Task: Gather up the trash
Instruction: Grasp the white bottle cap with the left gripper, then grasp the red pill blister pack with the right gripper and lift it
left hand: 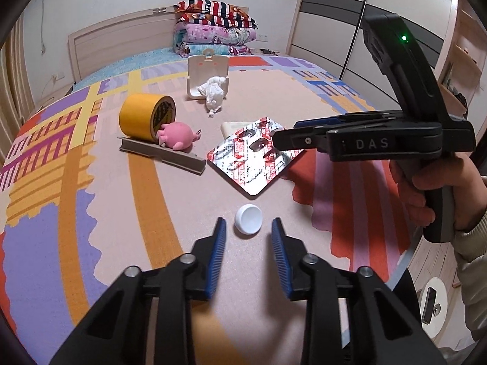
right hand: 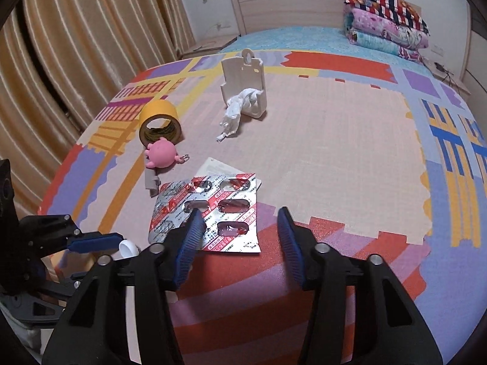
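A white bottle cap (left hand: 248,220) lies on the bed just ahead of my open left gripper (left hand: 249,224), between its fingertips; the cap also shows in the right wrist view (right hand: 127,248). An empty red and silver blister pack (left hand: 252,159) (right hand: 210,211) lies on a paper leaflet (right hand: 217,167). My right gripper (right hand: 239,213) is open, its left fingertip over the pack's near edge; in the left wrist view it (left hand: 275,135) hovers above the pack. A crumpled white tissue (left hand: 213,92) (right hand: 236,111) hangs out of a small cream plastic holder (left hand: 207,73) (right hand: 243,79).
A yellow tape roll (left hand: 146,117) (right hand: 159,121), a pink toy pig (left hand: 178,135) (right hand: 162,153) and a grey cardboard angle strip (left hand: 164,152) lie at the left. Folded quilts (left hand: 213,27) are stacked by the headboard. Curtains (right hand: 76,45) hang beyond the bed's left edge.
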`<state>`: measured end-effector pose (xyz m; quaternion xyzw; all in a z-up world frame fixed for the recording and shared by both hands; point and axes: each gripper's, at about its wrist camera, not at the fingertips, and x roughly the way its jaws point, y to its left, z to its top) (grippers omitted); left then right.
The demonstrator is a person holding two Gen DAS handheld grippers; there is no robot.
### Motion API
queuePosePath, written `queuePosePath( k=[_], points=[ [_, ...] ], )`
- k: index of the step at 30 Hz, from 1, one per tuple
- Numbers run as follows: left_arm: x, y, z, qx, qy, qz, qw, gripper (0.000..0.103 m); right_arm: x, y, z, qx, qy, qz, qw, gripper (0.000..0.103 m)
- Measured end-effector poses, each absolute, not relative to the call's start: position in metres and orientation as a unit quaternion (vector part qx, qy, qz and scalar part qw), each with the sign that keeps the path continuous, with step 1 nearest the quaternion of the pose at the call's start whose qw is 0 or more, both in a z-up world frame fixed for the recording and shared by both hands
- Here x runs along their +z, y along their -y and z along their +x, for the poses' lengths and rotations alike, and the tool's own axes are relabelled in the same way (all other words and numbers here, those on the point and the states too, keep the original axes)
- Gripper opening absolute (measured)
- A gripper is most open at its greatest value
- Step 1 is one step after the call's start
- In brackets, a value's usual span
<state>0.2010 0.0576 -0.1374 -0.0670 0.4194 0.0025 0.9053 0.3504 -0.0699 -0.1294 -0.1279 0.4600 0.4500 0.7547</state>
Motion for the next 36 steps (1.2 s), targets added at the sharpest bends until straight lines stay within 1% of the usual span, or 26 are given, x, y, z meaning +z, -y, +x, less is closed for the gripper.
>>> queuePosePath(
  k=[1,3,4,5,6,7,8,9,21,22,24,25,26,29,31,34,36],
  points=[
    [-0.138,-0.058,0.202,0.004,-0.418,-0.067,0.906,0.022,-0.13,0.07,0.351,0.451,-0.46,-0.125,0.754,0.039],
    [-0.138,-0.059,0.203,0.006,-0.417,-0.068,0.907,0.017,-0.13,0.07,0.35,0.45,-0.457,-0.13,0.756,0.031],
    [-0.139,-0.059,0.203,0.006,-0.415,-0.07,0.907,0.017,-0.131,0.07,0.349,0.454,-0.456,-0.132,0.754,0.026],
    [-0.139,-0.059,0.203,0.006,-0.415,-0.07,0.907,0.016,-0.131,0.07,0.349,0.458,-0.459,-0.128,0.75,0.025],
    [-0.138,-0.059,0.203,0.007,-0.414,-0.07,0.908,0.016,-0.131,0.072,0.35,0.458,-0.461,-0.126,0.75,0.022],
    [-0.138,-0.059,0.201,0.009,-0.411,-0.068,0.909,0.012,-0.13,0.073,0.35,0.458,-0.461,-0.123,0.75,0.015],
    [-0.137,-0.059,0.201,0.009,-0.41,-0.067,0.909,0.008,-0.13,0.075,0.35,0.46,-0.462,-0.121,0.749,0.01],
    [-0.137,-0.059,0.2,0.012,-0.411,-0.066,0.909,0.008,-0.13,0.077,0.35,0.46,-0.463,-0.12,0.748,0.009],
    [-0.135,-0.062,0.184,0.015,-0.41,-0.065,0.91,0.008,-0.127,0.1,0.315,0.458,-0.465,-0.122,0.748,0.009],
    [-0.135,-0.062,0.183,0.015,-0.409,-0.065,0.91,0.008,-0.125,0.101,0.309,0.461,-0.457,-0.13,0.749,0.011],
    [-0.133,-0.063,0.18,0.015,-0.407,-0.065,0.911,0.008,-0.119,0.101,0.304,0.466,-0.438,-0.144,0.755,0.032],
    [-0.132,-0.064,0.179,0.015,-0.406,-0.066,0.911,0.008,-0.115,0.101,0.304,0.467,-0.424,-0.151,0.761,0.049],
    [-0.13,-0.064,0.178,0.015,-0.404,-0.066,0.912,0.008,-0.113,0.101,0.305,0.471,-0.417,-0.153,0.762,0.053],
    [-0.129,-0.065,0.174,0.012,-0.403,-0.068,0.913,0.008,-0.11,0.09,0.309,0.499,-0.399,-0.184,0.747,0.056],
    [-0.129,-0.064,0.173,0.01,-0.405,-0.064,0.912,0.008,-0.113,0.078,0.308,0.504,-0.374,-0.234,0.742,0.056],
    [-0.128,-0.062,0.172,0.002,-0.407,-0.061,0.911,0.008,-0.117,0.068,0.314,0.517,-0.358,-0.266,0.731,0.056],
    [-0.127,-0.061,0.172,-0.001,-0.406,-0.06,0.912,0.008,-0.117,0.065,0.316,0.532,-0.347,-0.281,0.72,0.059]
  ],
)
